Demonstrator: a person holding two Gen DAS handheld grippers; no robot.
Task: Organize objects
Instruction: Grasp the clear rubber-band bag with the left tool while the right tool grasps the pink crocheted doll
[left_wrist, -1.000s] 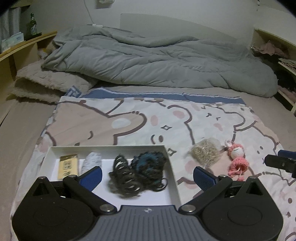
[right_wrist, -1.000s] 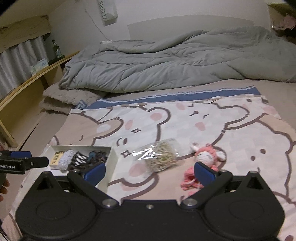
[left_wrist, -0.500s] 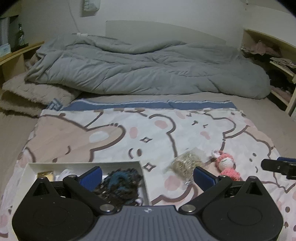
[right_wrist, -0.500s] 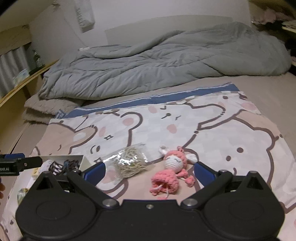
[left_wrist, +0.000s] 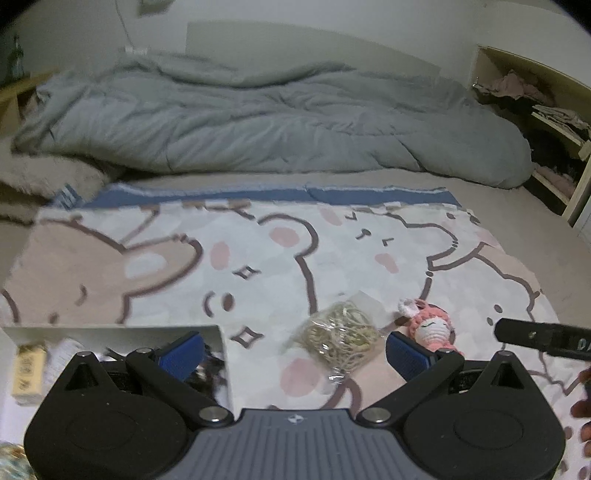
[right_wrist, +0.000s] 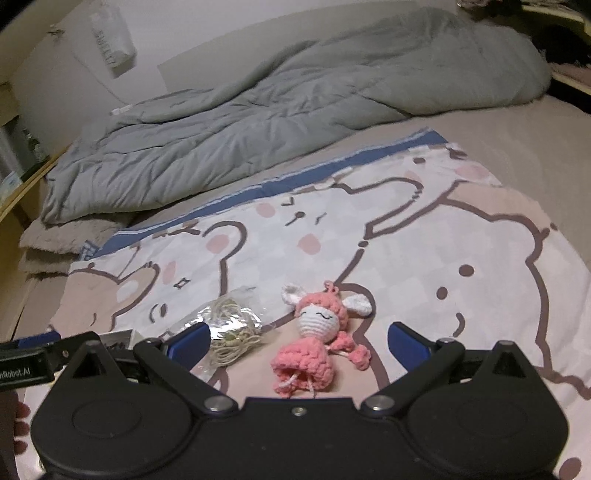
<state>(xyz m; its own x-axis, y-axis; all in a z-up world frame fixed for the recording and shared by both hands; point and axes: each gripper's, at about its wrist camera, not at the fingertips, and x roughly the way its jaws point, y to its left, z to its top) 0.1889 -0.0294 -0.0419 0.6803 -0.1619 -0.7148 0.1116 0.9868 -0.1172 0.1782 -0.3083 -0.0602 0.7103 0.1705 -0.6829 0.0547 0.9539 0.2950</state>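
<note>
A grey duvet (left_wrist: 258, 122) lies bunched behind a bear-print sheet (right_wrist: 406, 236); a white box (left_wrist: 110, 330) sits at its left; a bag (right_wrist: 231, 328) lies just beside a pink doll (right_wrist: 317, 336); both the left gripper (left_wrist: 295, 352) and the right gripper (right_wrist: 297, 341) hover with jaws spread, empty.

The left gripper (left_wrist: 291, 354) is held low and level, its blue-padded jaws spread wide with nothing between them. The right gripper (right_wrist: 295, 341) is likewise held with jaws parted wide and empty. In the left wrist view, the right gripper is seen at 3 o'clock.
</note>
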